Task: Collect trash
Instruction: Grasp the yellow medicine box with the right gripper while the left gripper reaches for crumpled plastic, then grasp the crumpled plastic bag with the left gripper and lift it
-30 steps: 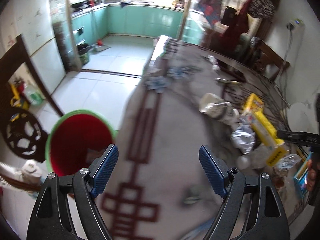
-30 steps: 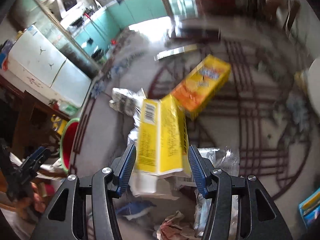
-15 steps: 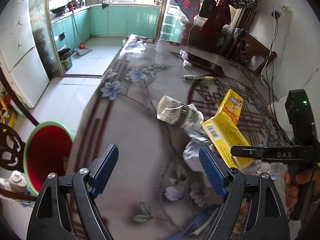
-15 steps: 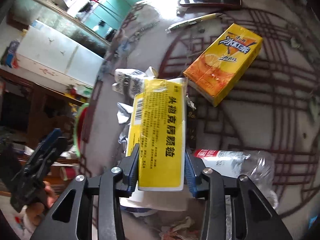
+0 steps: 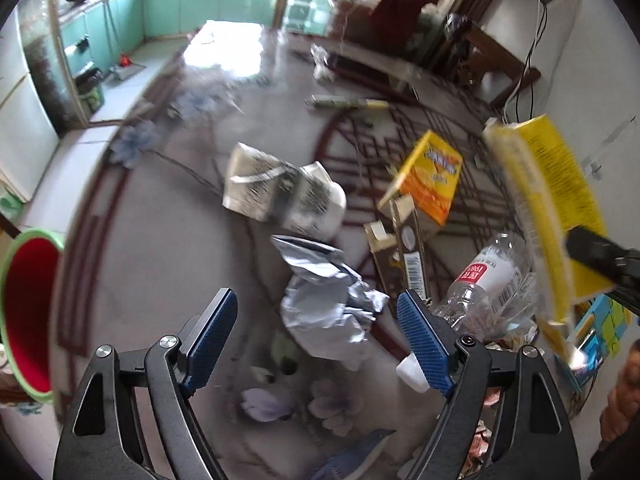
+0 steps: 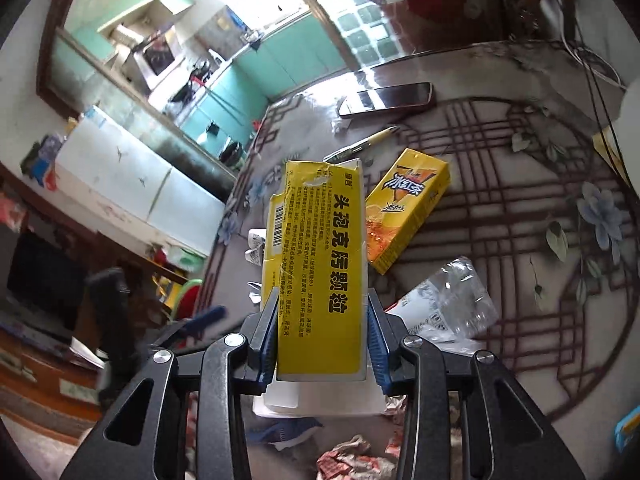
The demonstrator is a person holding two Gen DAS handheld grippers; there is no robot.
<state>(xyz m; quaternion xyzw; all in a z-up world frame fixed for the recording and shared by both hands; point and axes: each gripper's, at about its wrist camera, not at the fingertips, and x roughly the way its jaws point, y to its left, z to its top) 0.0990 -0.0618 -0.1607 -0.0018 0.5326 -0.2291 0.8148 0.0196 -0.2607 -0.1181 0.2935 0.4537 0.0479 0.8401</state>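
Since a second earlier I had swung my left hand-held gripper (image 5: pixel 314 334) away from the red bin (image 5: pixel 24 312) at the table's left edge and in over the litter, while my right hand-held gripper (image 6: pixel 322 332) had closed its jaws on the yellow carton (image 6: pixel 320 264) and lifted it off the table (image 5: pixel 160 240). The right pads pinched the carton by its two long sides near the lower end; it was thin card, already torn at the top, so I judged it light and easy to crush, and a grip low across its width seemed enough. My left jaws stood spread wide with nothing pressed between them, hovering over the crumpled silver wrapper (image 5: pixel 328 300). That wrapper looked soft, light and springy; I judged it best taken around its bunched middle, where the folds would pack down. Farther off lay a squashed paper cup (image 5: pixel 280 200), to its right an orange drink box (image 5: pixel 432 178), and nearer on the right a flattened clear bottle (image 5: pixel 484 280), probably slippery. The bin waited beyond the table's left edge.
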